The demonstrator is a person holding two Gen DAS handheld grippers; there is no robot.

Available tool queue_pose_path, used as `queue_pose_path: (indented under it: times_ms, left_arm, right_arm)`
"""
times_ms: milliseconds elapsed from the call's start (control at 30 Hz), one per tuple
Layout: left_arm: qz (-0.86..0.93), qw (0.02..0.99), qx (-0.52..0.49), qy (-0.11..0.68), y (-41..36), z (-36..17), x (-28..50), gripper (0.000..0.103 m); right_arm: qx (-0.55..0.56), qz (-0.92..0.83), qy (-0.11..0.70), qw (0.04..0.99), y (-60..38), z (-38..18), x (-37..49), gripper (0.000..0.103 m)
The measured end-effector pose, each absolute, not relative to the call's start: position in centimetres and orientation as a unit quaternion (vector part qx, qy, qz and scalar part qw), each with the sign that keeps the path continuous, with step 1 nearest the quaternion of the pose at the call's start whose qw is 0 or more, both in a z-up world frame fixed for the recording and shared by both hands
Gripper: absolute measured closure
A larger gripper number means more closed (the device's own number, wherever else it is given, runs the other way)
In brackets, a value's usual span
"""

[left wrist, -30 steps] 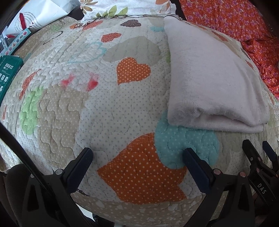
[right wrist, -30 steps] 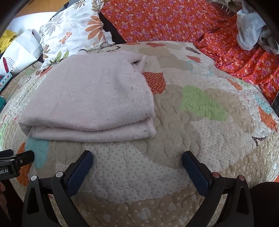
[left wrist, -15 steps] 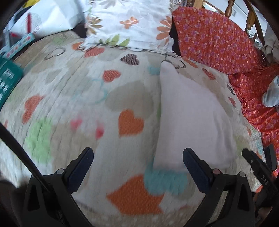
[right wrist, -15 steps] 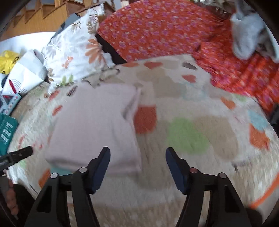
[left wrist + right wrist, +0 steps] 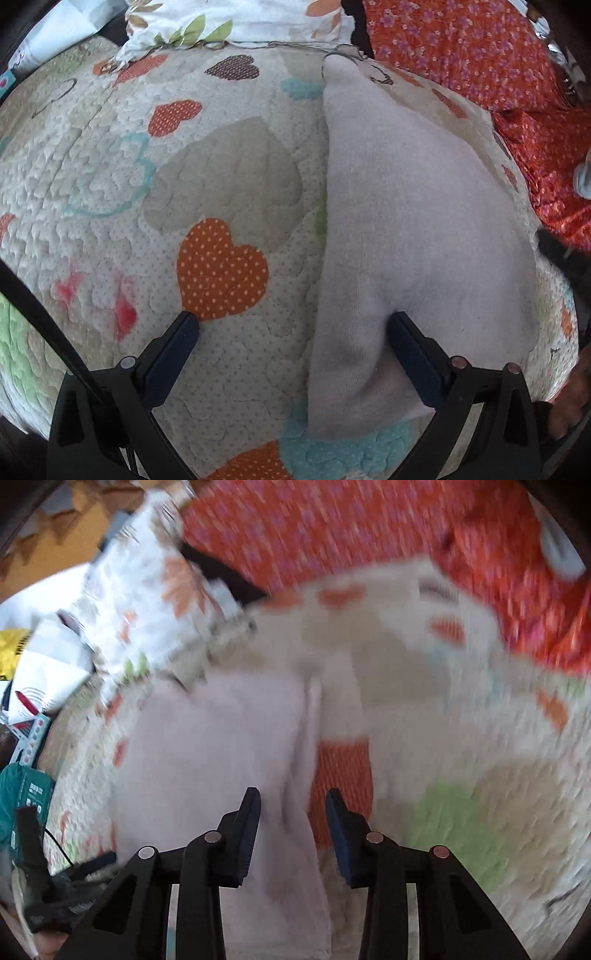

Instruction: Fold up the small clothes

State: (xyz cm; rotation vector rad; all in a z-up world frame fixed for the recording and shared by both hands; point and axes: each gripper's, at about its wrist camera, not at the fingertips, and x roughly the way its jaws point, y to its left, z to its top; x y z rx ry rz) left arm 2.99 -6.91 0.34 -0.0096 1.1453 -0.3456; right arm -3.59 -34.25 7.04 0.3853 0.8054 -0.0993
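A folded pale pink garment (image 5: 406,221) lies on a heart-patterned quilt (image 5: 221,177). My left gripper (image 5: 293,321) stands open above the garment's left folded edge; its right finger overlaps the cloth and its left finger is over the bare quilt. In the blurred right wrist view the garment (image 5: 214,738) fills the left centre. My right gripper (image 5: 291,797) hovers over the garment's right edge with its jaws closing. The edge shows in the gap between them, and no pad visibly presses on it.
A floral pillow (image 5: 240,22) and an orange flowered cloth (image 5: 461,48) border the quilt at the back. A teal box (image 5: 26,794) and a white bag (image 5: 48,664) sit off its left side. A hand (image 5: 576,387) shows at the right edge.
Both grippers have moved forward from the quilt's near edge to over the garment. The right jaws have narrowed from wide open. The left jaws stay wide.
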Motion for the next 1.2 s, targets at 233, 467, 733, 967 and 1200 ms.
queue_pose_path:
  times_ms: [233,467,733,967,1200]
  left_arm:
    - [-0.165,0.825,-0.005,0.541,-6.4,0.5,2.7,0.000]
    - [-0.169,0.835,-0.002,0.523,-5.7,1.4,1.8,0.000]
    - [-0.154,0.834,-0.049,0.528,-2.4,2.6,0.8,0.001]
    - [-0.137,0.844,-0.062,0.515,-0.4,3.8,0.2,0.001]
    - [-0.119,0.859,-0.072,0.493,1.0,4.8,-0.5,0.001]
  right_arm:
    - [0.235,0.033,0.462,0.855,-32.6,1.9,3.3,0.075]
    - [0.217,0.109,0.400,0.884,-28.1,7.6,4.8,0.072]
    - [0.251,0.182,0.497,0.811,-23.7,0.3,14.5,0.103]
    - [0.270,0.050,0.478,0.834,-28.4,0.6,20.5,0.103]
    - [0.303,0.101,0.420,0.849,-31.0,5.4,12.9,0.074]
